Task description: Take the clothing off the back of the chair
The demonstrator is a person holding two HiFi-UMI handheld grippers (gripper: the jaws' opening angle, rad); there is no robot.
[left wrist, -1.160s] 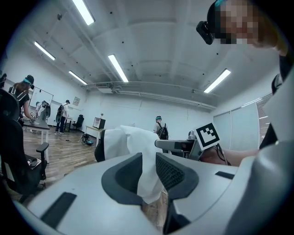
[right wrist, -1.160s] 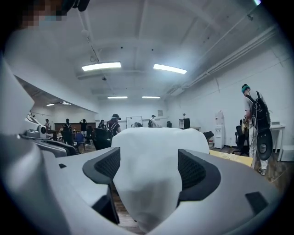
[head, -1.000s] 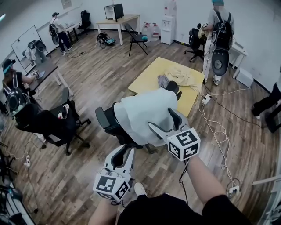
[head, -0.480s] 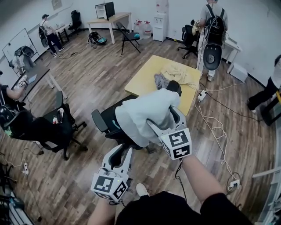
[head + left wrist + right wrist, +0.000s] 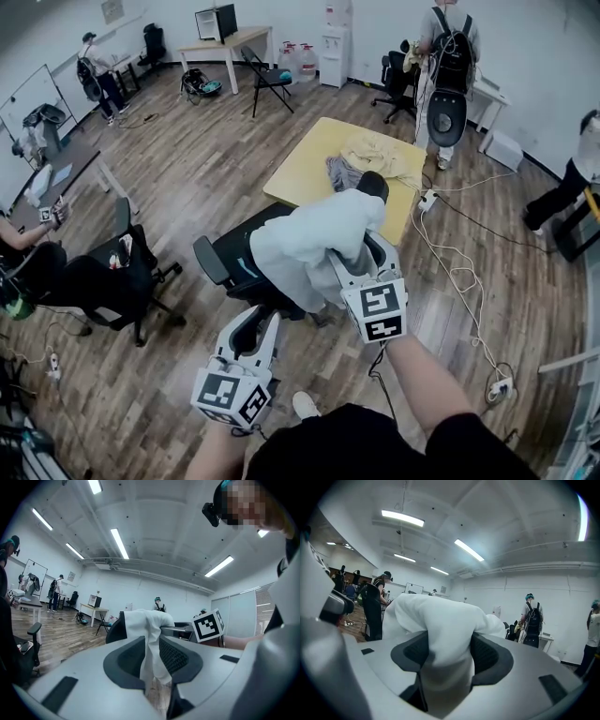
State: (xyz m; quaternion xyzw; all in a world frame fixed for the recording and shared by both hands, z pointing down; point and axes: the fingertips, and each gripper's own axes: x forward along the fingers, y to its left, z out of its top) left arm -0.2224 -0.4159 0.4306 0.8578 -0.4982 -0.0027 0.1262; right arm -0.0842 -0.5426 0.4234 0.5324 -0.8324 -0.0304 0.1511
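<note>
A white garment [image 5: 309, 234] hangs over the back of a black office chair [image 5: 220, 262] in the middle of the head view. My right gripper [image 5: 354, 251] is at the garment's near right edge. Its jaws are closing, and the cloth [image 5: 440, 620] bunches between the two pads and touches both. My left gripper [image 5: 260, 319] is lower and to the left, short of the chair, with its jaws apart. In the left gripper view the hanging cloth [image 5: 145, 625] shows beyond the gap, not pinched. The right gripper's marker cube [image 5: 208, 625] appears beside it.
Just beyond the chair is a yellow table [image 5: 300, 169] with a heap of clothes [image 5: 375, 155]. A second black chair [image 5: 122, 272] stands at the left. Cables [image 5: 459, 281] trail over the wooden floor at the right. People stand along the far wall and at the right edge.
My right gripper has moved up against the garment and its jaws have narrowed onto the cloth. The left gripper has shifted slightly toward the chair.
</note>
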